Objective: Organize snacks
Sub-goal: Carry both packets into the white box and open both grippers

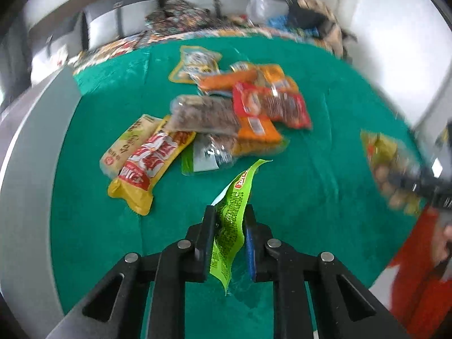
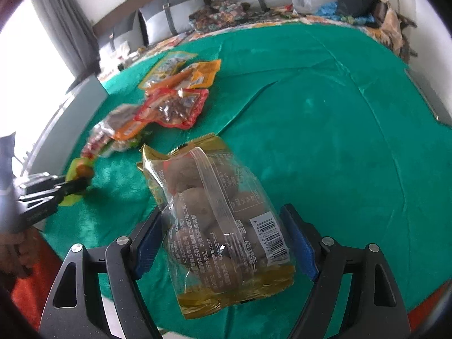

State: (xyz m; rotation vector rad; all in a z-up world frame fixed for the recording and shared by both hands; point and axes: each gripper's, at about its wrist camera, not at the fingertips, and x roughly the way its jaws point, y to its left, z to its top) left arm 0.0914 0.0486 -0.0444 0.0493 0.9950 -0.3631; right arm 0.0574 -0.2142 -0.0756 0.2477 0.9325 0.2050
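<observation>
Left tongs are clamped on a thin lime-green printed snack sachet; the sachet stands on edge between the pads, its top corner curling up past the tips and its bottom tail hanging below them, above the near part of the green velvet cloth that covers the bed.

Right tongs stand wide, with a clear plastic bag with gold ends full of round brown pieces between the blue pads. The bag fills the gap and sits off the cloth, barcode side up. Left pad looks in contact; cannot tell for the right pad.

The loose pile of snack packets lies mid-cloth, toward the left edge, beyond the left tongs:
- yellow packet with red-white print, nearest, next to a pale yellow one
- clear packet of brown bits overlapping it
- orange packets and a red-edged clear packet stacked further back
- yellow-bordered packet at the far end

The right-wrist view shows the left tongs at the near left edge, held by a hand with an orange-red sleeve below it.

Grey padded headboard and patterned fabric clutter sit past the far edge of the cloth.
</observation>
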